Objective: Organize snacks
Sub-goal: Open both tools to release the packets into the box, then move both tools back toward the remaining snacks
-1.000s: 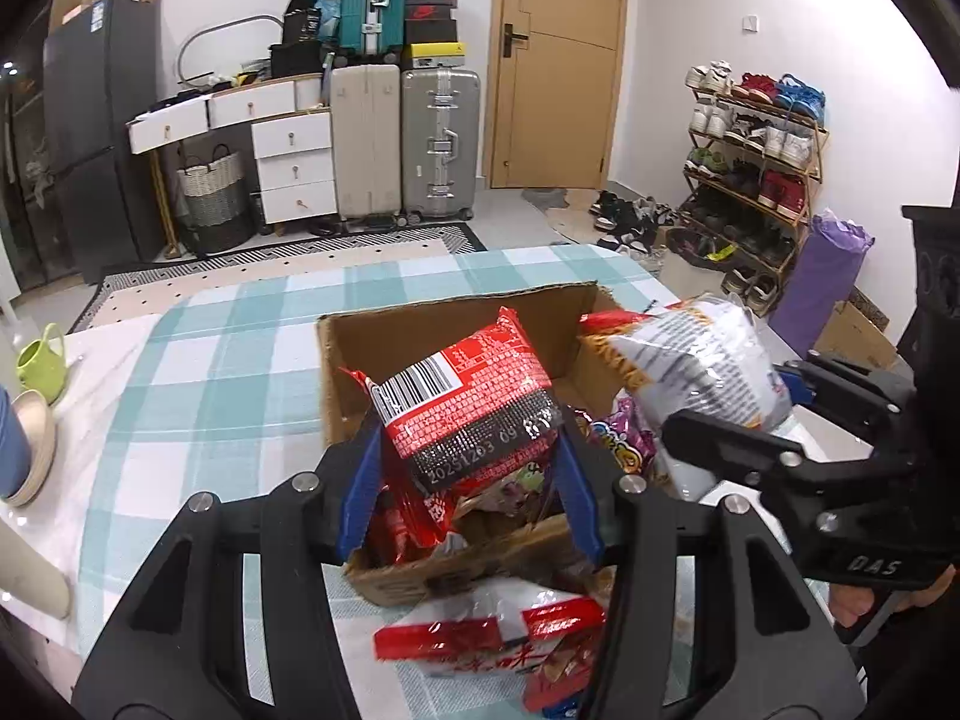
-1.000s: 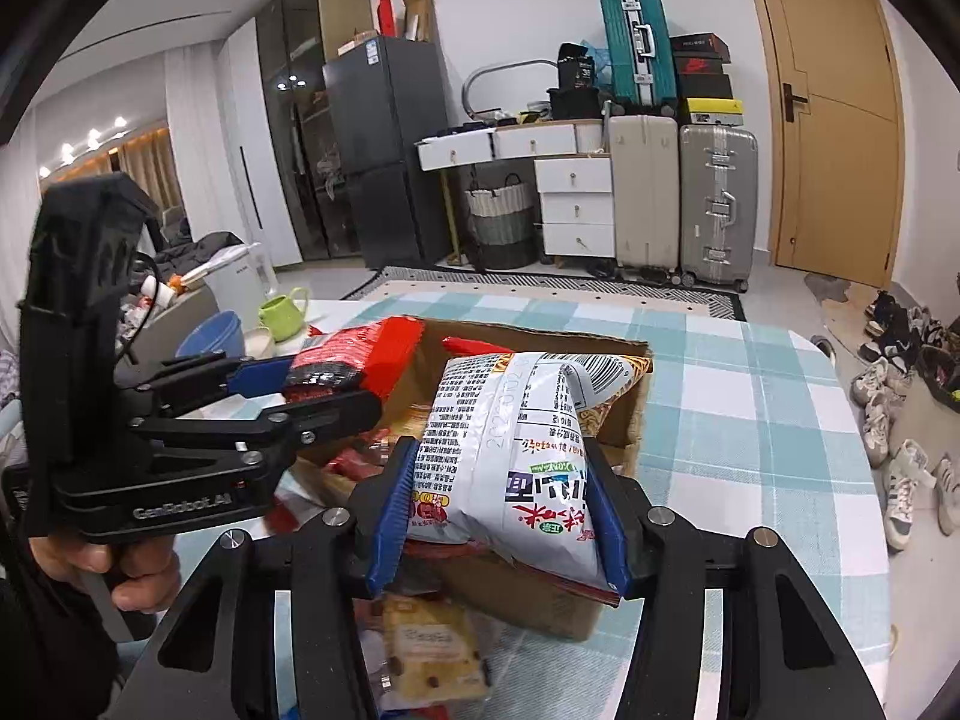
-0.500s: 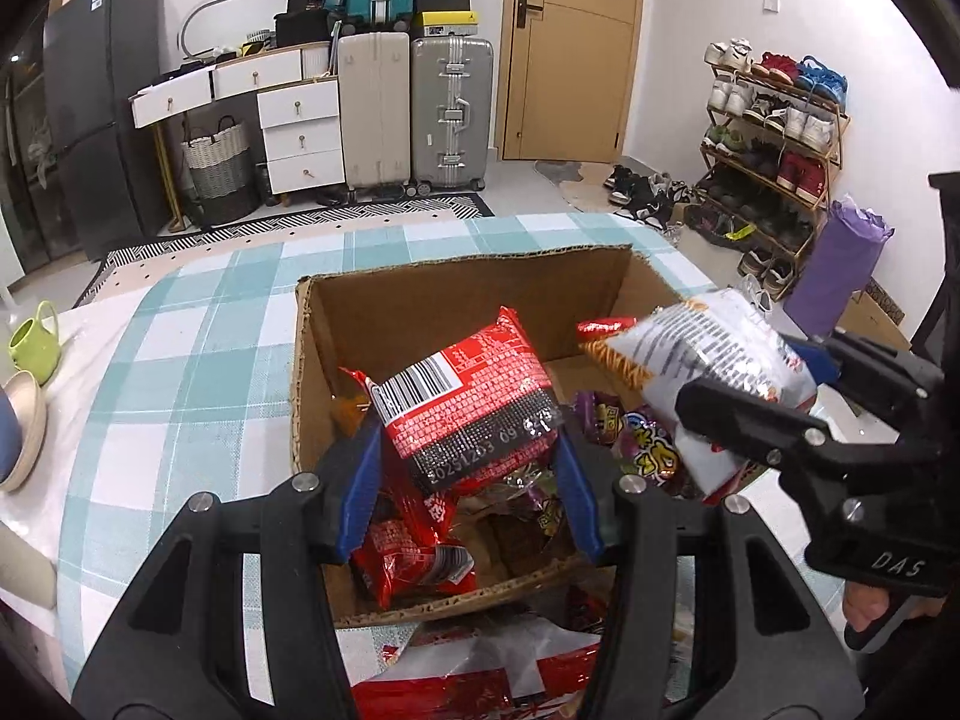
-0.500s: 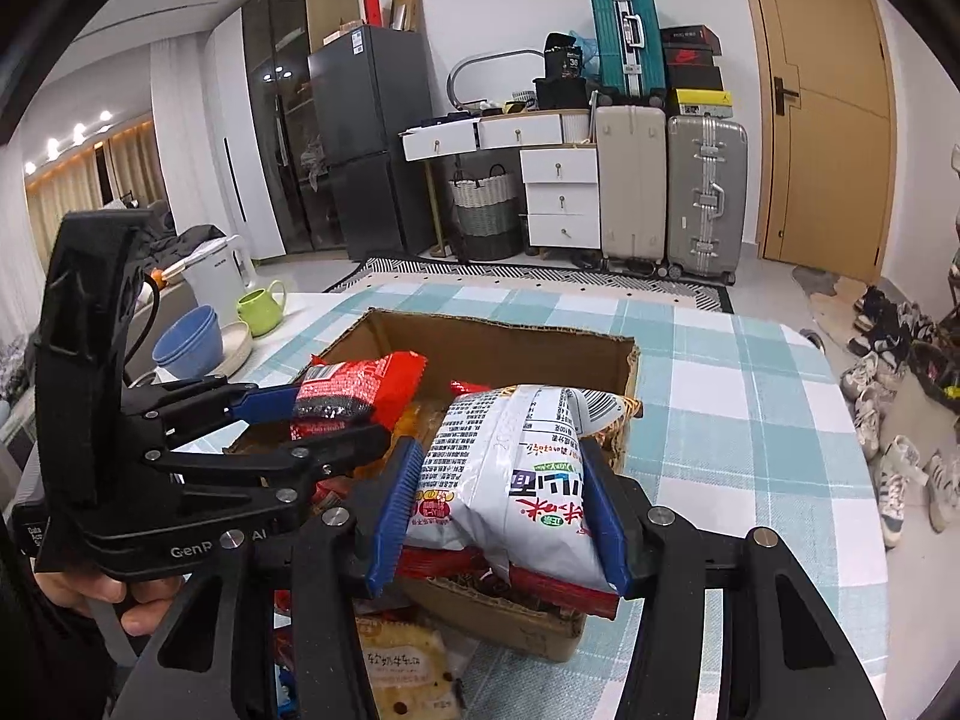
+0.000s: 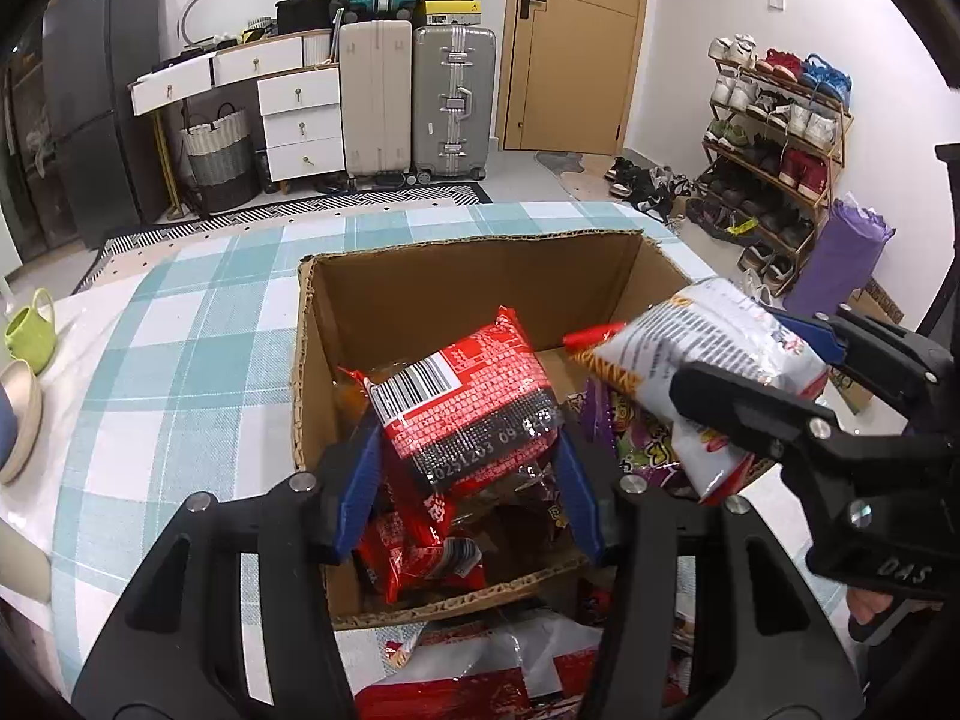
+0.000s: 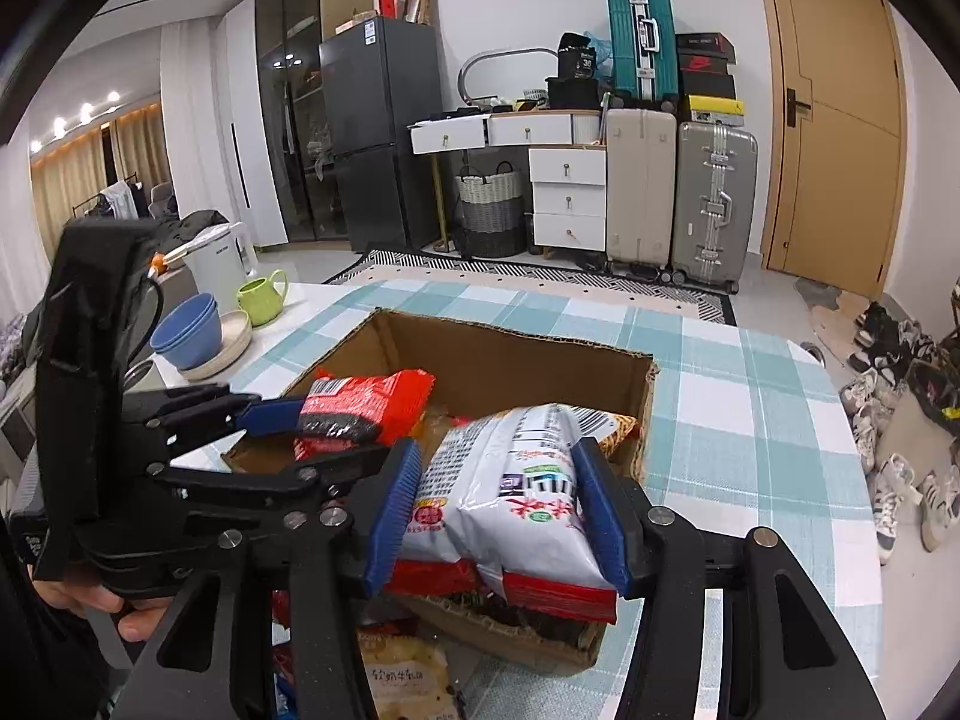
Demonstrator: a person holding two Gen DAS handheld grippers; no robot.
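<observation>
An open cardboard box [image 5: 468, 276] [image 6: 510, 354] stands on the checked tablecloth and holds several snack packets. My left gripper [image 5: 468, 480] is shut on a red and black snack packet [image 5: 462, 402] and holds it over the box's near half; it also shows in the right wrist view [image 6: 360, 405]. My right gripper [image 6: 498, 510] is shut on a white snack bag [image 6: 516, 486] and holds it over the box's right near corner; the bag also shows in the left wrist view [image 5: 702, 366].
More snack packets [image 5: 480, 678] [image 6: 402, 678] lie on the table in front of the box. A green mug [image 6: 261, 297], blue bowls [image 6: 186, 333] and a white kettle [image 6: 219, 258] stand at the table's left. Suitcases, drawers and a shoe rack stand beyond.
Both grippers have moved forward and lower with their packets, from in front of the box to over its opening. The box looks larger and nearer.
</observation>
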